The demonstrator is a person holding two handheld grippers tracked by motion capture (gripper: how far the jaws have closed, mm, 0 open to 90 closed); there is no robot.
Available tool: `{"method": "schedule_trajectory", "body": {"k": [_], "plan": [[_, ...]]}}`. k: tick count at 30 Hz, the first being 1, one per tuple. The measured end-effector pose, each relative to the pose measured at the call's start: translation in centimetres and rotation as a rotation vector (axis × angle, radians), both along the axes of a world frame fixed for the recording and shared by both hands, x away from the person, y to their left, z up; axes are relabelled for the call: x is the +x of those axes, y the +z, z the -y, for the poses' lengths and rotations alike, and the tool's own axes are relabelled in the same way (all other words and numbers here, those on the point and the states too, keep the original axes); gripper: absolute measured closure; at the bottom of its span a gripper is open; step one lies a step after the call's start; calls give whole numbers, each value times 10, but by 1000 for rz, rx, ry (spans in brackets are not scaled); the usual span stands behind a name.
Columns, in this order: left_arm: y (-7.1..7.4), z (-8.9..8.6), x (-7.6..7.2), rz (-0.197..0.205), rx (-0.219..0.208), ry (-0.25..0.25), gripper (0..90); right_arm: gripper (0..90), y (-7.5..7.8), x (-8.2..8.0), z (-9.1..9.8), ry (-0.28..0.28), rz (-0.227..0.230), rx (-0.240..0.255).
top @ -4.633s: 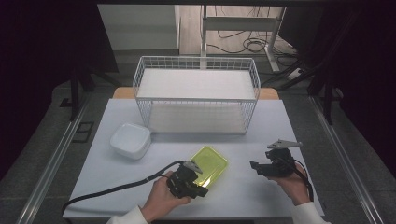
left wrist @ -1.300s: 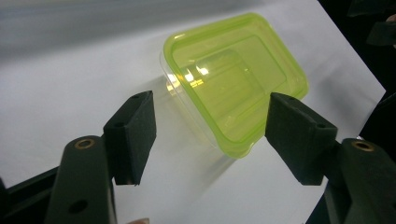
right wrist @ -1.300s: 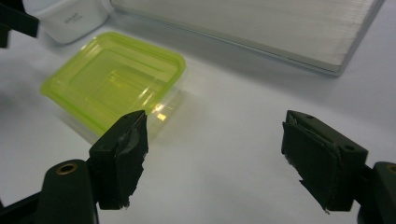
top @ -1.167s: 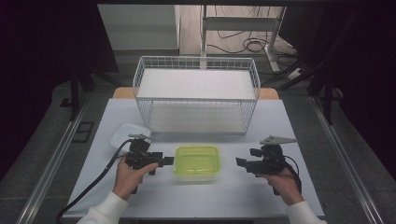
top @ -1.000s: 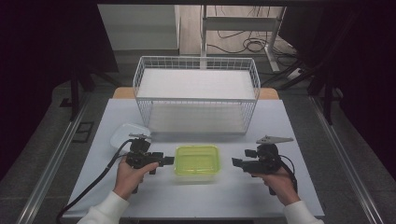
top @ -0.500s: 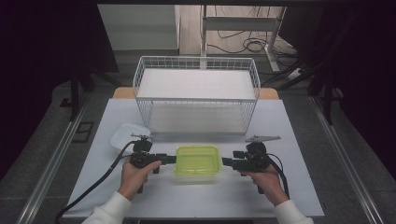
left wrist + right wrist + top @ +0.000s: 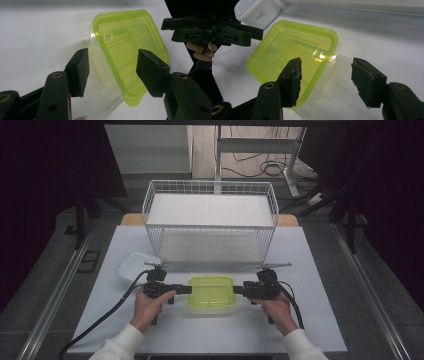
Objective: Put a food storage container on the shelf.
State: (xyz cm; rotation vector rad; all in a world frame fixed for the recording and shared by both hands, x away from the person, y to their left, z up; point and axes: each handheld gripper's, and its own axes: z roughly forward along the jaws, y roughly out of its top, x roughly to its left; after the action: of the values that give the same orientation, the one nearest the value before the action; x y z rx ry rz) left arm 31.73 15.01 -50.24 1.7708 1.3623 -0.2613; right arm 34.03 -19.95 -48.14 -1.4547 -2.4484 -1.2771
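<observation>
1 green-lidded container lying flat, long axis running between my 2 grippers, left gripper and right gripper both apart, jaws closing in around its ends, 1 white tub, 1 wire basket behind.

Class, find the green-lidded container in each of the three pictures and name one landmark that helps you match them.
High view: the green-lidded container sits at lower centre of the white table, between the two hand-held grippers.
Left gripper view: upper centre-right, tilted, beyond the black jaws.
Right gripper view: centre-left, partly behind the left-hand jaw.
Shared landmark: the white tub beside it, at left in the high view and top left in the right gripper view.
</observation>
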Motion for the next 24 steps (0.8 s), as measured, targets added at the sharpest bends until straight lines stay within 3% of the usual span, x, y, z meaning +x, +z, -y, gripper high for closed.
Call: {"method": "schedule_trajectory", "body": {"k": [5,9,19,24], "plan": [[-2,4,0,2,12,-14,453,437,-5,2,-5,9,-23,16],[-4,6,-1,-1,19,-18,477,485,-6,4,-4,-14,-39,24],[-12,9,1,-24,2,-33,541,575,-15,8,-7,6,-98,49],[-15,12,1,-37,-20,-42,650,674,-20,9,-8,24,-153,68]]}}
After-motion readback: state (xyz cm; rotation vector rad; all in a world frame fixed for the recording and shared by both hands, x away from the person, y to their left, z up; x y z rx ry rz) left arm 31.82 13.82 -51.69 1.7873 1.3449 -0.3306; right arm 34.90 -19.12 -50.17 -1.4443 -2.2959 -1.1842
